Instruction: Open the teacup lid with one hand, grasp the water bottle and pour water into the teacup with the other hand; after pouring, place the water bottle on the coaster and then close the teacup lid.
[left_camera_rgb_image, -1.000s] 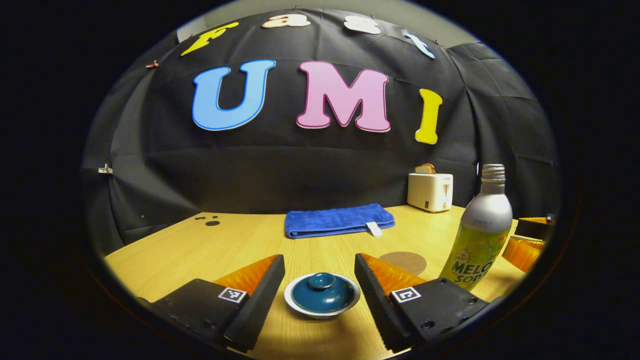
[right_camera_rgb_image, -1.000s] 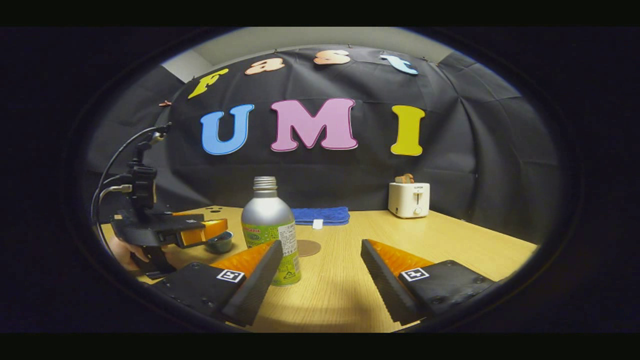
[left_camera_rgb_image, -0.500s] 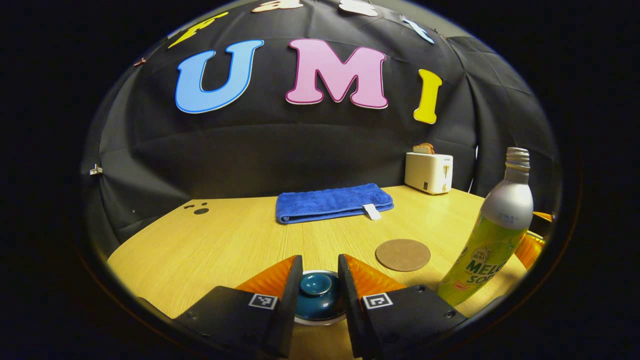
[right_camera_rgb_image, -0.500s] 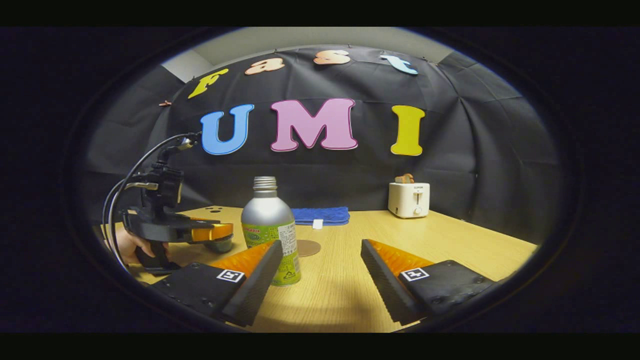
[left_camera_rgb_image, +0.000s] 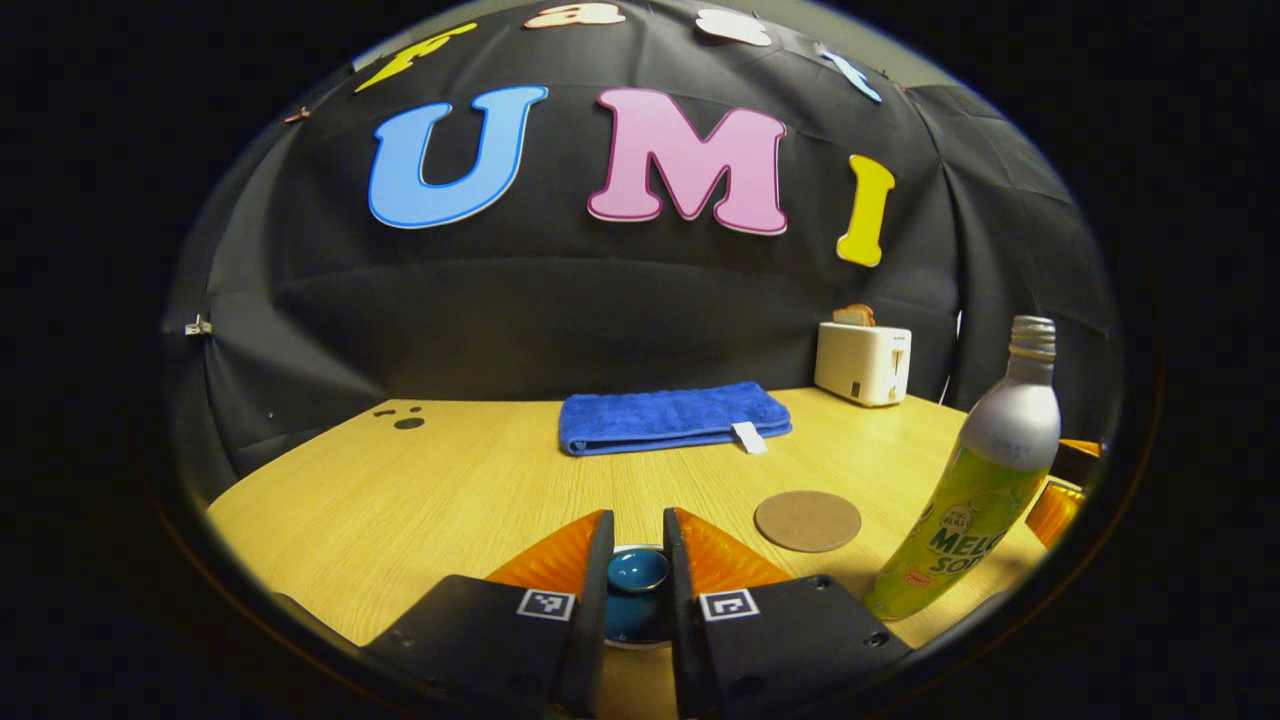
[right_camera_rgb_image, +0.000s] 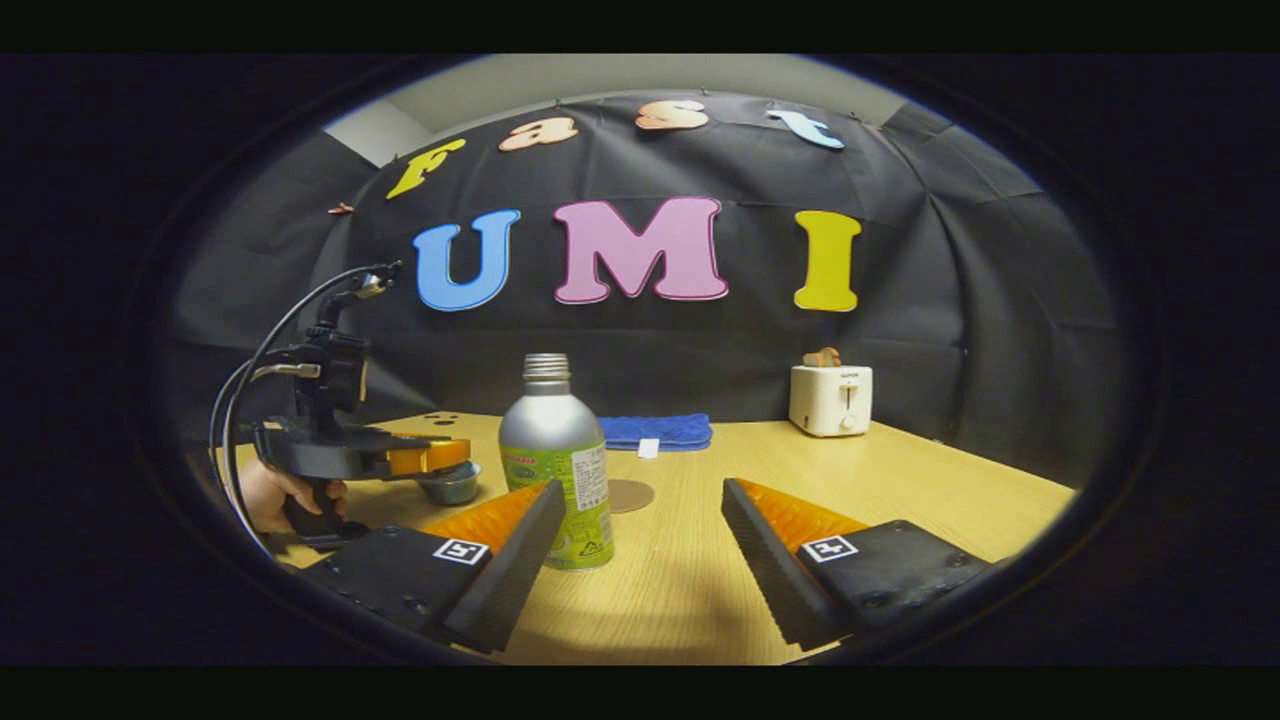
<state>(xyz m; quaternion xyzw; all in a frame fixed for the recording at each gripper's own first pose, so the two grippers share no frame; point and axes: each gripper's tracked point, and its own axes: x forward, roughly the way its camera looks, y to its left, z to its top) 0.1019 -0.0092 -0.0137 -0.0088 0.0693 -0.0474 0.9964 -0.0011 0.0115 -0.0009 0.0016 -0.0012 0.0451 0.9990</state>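
Right now your left gripper (left_camera_rgb_image: 637, 585) has its two fingers pressed in on the small round knob of the teal teacup lid (left_camera_rgb_image: 637, 570), one finger on each side, and the lid sits on the teacup (right_camera_rgb_image: 452, 486) near the front edge of the wooden table (left_camera_rgb_image: 400, 500). From the right gripper view you can see that same gripper (right_camera_rgb_image: 440, 457) off to the side, level over the cup, with your hand (right_camera_rgb_image: 270, 495) wrapped around its handle (the lid itself is hidden there behind the orange fingers).

Just beside the cup stands the water bottle (left_camera_rgb_image: 975, 480), upright on the table, silver on top with a green label below and its neck uncapped. Your right gripper (right_camera_rgb_image: 640, 560) is spread wide and holds nothing; the bottle (right_camera_rgb_image: 557, 460) rises just behind its left finger, apart from the other finger.

Between cup and bottle, a little farther back, the round brown coaster (left_camera_rgb_image: 807, 520) lies flat and bare. Behind it a folded blue towel (left_camera_rgb_image: 672, 417) lies across the table, and a white toaster (left_camera_rgb_image: 862, 362) with bread in its slot stands at the far corner against the black cloth.
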